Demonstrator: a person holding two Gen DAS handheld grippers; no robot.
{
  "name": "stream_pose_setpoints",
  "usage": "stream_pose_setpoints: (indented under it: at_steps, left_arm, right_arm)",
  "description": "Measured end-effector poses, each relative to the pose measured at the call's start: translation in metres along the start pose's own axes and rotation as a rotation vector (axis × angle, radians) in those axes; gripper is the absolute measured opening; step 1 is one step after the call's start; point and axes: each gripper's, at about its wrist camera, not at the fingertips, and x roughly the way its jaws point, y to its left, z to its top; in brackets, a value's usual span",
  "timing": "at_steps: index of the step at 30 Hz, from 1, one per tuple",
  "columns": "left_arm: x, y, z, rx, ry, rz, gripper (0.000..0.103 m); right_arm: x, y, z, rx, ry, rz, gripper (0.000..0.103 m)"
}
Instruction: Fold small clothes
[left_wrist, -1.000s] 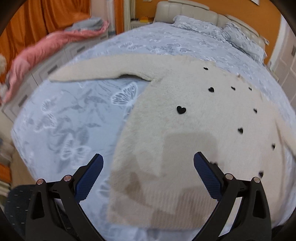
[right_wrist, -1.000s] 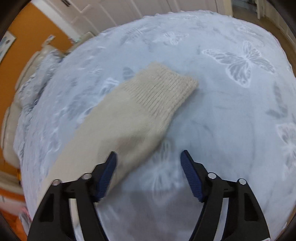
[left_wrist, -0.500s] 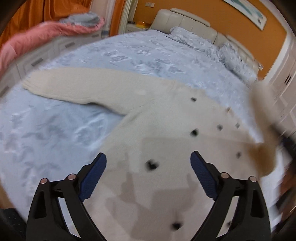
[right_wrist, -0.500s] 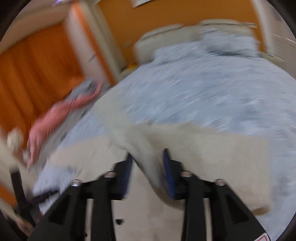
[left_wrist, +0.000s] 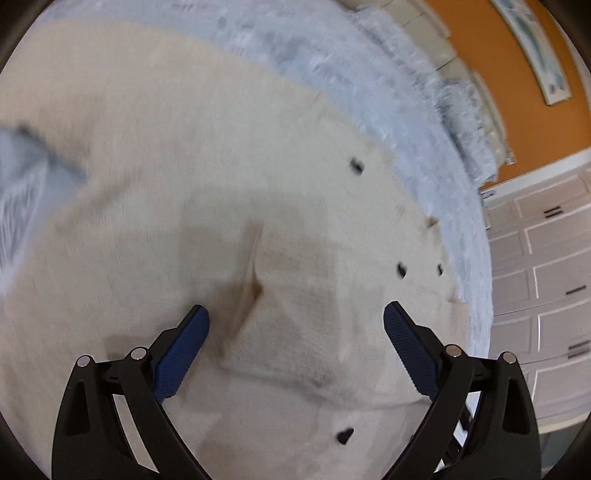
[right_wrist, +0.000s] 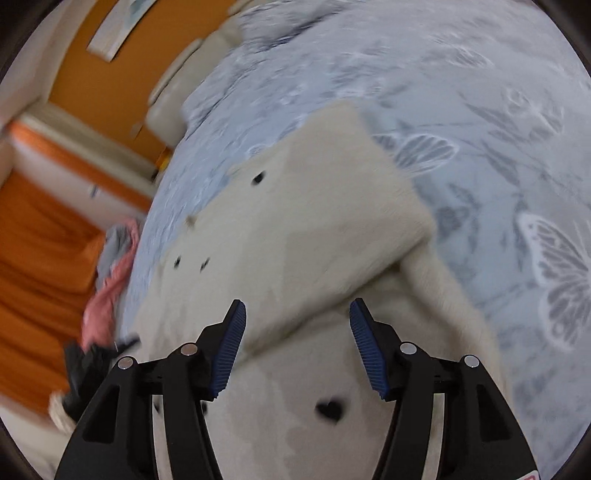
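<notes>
I'm working in a home bedroom. I see a bed with a butterfly-print cover, a padded headboard, orange curtains and white wardrobe doors.

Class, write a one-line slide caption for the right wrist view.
Open right tongs above a cream sweater, its sleeve folded across.

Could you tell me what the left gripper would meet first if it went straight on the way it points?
Most likely the sweater: the left gripper, jaws open, points at its folded-over sleeve. Depth is unclear.
</notes>
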Motion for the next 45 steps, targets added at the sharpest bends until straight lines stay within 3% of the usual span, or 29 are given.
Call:
stream_pose_setpoints:
  at_steps: [3, 5, 6, 7, 8, 9, 14, 16, 18, 20, 21, 23, 25, 29, 34, 37, 41, 45]
  left_arm:
    - [-0.003, 0.0, -0.008, -0.032, -0.015, 0.005, 0.089]
    - [0.001, -0.004, -0.006, -0.009, -0.02, 0.051, 0.062]
    - [0.007, -0.012, -0.001, 0.042, -0.01, 0.078, 0.034]
    - [0.01, -0.019, 0.006, 0.08, 0.0, 0.065, 0.015]
    - [0.012, -0.023, 0.012, 0.096, 0.003, 0.057, 0.014]
    - [0.006, -0.03, 0.022, 0.11, -0.021, 0.031, 0.01]
    - [-0.062, -0.077, 0.065, 0.246, -0.249, -0.131, 0.01]
    - [-0.07, -0.085, 0.072, 0.302, -0.295, -0.127, 0.01]
    - [-0.047, -0.079, 0.073, 0.344, -0.269, -0.039, 0.01]
    - [-0.005, -0.06, 0.07, 0.335, -0.179, 0.062, 0.01]
    - [0.019, -0.043, 0.064, 0.313, -0.121, 0.125, 0.01]
    - [0.033, -0.023, 0.058, 0.295, -0.096, 0.161, 0.01]
    - [0.032, -0.015, 0.053, 0.279, -0.115, 0.127, 0.01]
    - [0.035, -0.016, 0.053, 0.276, -0.114, 0.127, 0.011]
    - [0.036, -0.018, 0.051, 0.282, -0.124, 0.148, 0.012]
    - [0.037, -0.018, 0.055, 0.285, -0.112, 0.147, 0.012]
    - [0.031, -0.018, 0.058, 0.296, -0.109, 0.141, 0.011]
    - [0.032, -0.016, 0.059, 0.303, -0.106, 0.148, 0.011]
  right_arm:
    - [0.012, -0.008, 0.008, 0.063, -0.02, 0.005, 0.059]
    - [0.023, 0.0, 0.011, 0.049, -0.031, 0.005, 0.056]
    - [0.025, 0.002, 0.013, 0.038, -0.035, 0.004, 0.045]
    - [0.028, 0.007, 0.016, 0.02, -0.039, -0.003, 0.037]
    - [0.026, 0.01, 0.018, 0.007, -0.039, -0.008, 0.021]
    - [0.025, 0.021, 0.025, -0.019, -0.057, -0.01, 0.013]
    - [-0.022, 0.065, 0.046, -0.118, -0.266, 0.098, 0.011]
    - [-0.02, 0.069, 0.042, -0.16, -0.293, 0.074, 0.01]
    - [0.018, 0.058, 0.037, -0.196, -0.197, -0.042, 0.009]
    - [0.061, 0.032, 0.028, -0.152, -0.045, -0.141, 0.009]
    - [0.069, 0.025, 0.024, -0.127, -0.01, -0.147, 0.008]
    - [0.057, 0.028, 0.024, -0.127, -0.05, -0.124, 0.008]
    - [0.043, 0.035, 0.026, -0.137, -0.068, -0.119, 0.009]
    - [0.01, 0.054, 0.021, -0.188, -0.194, -0.169, 0.013]
    - [0.039, 0.087, 0.017, -0.366, -0.139, -0.199, 0.014]
    - [0.041, 0.061, 0.021, -0.288, -0.116, -0.215, 0.012]
    - [0.027, 0.01, 0.013, -0.258, -0.062, -0.337, 0.012]
    - [-0.007, 0.016, 0.004, -0.268, -0.134, -0.301, 0.013]
